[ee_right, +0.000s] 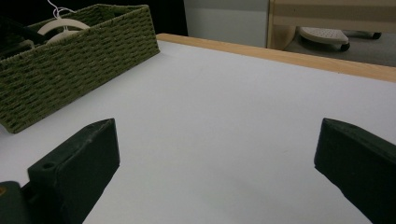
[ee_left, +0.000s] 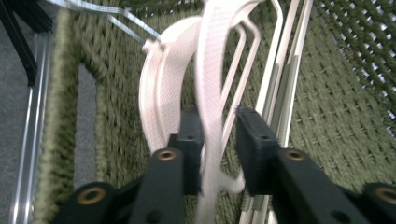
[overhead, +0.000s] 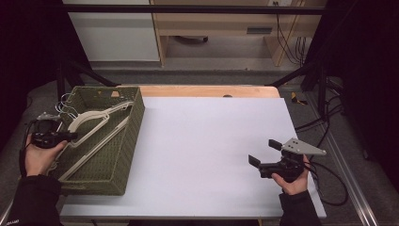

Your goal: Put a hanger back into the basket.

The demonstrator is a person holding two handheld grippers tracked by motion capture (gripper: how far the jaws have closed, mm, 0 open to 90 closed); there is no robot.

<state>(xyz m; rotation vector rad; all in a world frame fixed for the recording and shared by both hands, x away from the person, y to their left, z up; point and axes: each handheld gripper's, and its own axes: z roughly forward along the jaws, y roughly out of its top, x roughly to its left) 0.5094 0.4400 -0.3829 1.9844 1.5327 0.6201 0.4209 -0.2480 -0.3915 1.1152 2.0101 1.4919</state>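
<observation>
- The left gripper [ee_left: 218,135] is at the left wall of the green woven basket [overhead: 133,125], its jaws parted with a cream hanger [ee_left: 211,79] running between them; the right pad stands clear of the hanger, and whether the left pad touches it I cannot tell.
- That hanger lies in the basket on top of other cream hangers [overhead: 96,123], their wire hooks [overhead: 64,107] at the far left corner.
- The right gripper [overhead: 262,152] is released, jaws wide apart over the bare white tabletop [overhead: 202,141], well apart from the basket.
- The basket stands on the table's left side.
</observation>
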